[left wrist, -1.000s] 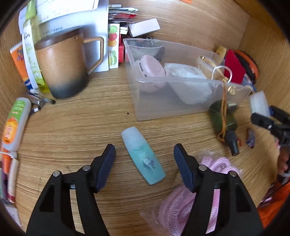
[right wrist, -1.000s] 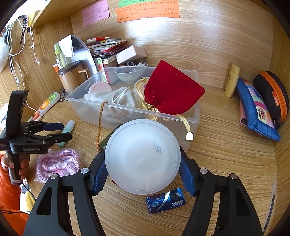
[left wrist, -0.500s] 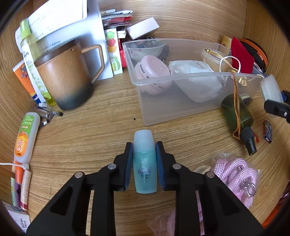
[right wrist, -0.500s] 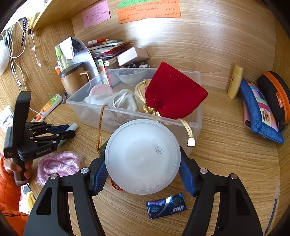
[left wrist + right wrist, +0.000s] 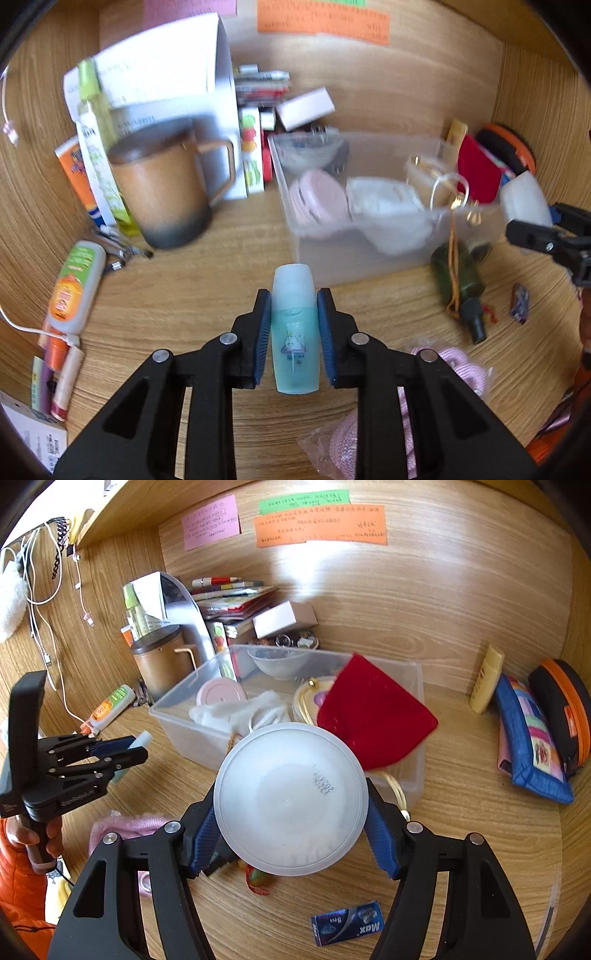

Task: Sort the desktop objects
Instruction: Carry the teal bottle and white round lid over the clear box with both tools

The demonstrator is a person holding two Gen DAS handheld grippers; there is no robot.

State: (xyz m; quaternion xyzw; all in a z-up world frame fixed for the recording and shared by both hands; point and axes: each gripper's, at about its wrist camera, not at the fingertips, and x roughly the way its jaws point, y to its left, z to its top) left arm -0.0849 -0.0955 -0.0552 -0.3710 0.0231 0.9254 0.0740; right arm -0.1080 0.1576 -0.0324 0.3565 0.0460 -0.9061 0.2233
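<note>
My left gripper (image 5: 294, 334) is shut on a small teal bottle (image 5: 294, 332) with a frosted cap, lifted above the desk just in front of the clear plastic bin (image 5: 325, 266). In the right wrist view the left gripper (image 5: 122, 751) shows at the left, the bottle's cap (image 5: 142, 739) sticking out. My right gripper (image 5: 291, 808) is shut on a round white jar (image 5: 291, 797), held near the bin's front wall (image 5: 192, 734). The jar also shows in the left wrist view (image 5: 524, 199). The bin holds a pink round case (image 5: 221, 694), white cloth (image 5: 243, 712), a red pouch (image 5: 373, 716) and a bowl (image 5: 279, 662).
A brown mug (image 5: 162, 192), a white box (image 5: 166, 81) and tubes (image 5: 74, 284) stand left. A green bottle (image 5: 458, 277) and pink rope (image 5: 454, 369) lie right of my left gripper. A blue packet (image 5: 347, 923), a blue pouch (image 5: 528, 738) and an orange-trimmed case (image 5: 561, 709) lie to the right.
My left gripper closed on the teal bottle and lifted it off the desk, tilting up toward the bin. My right gripper rose slightly with the jar.
</note>
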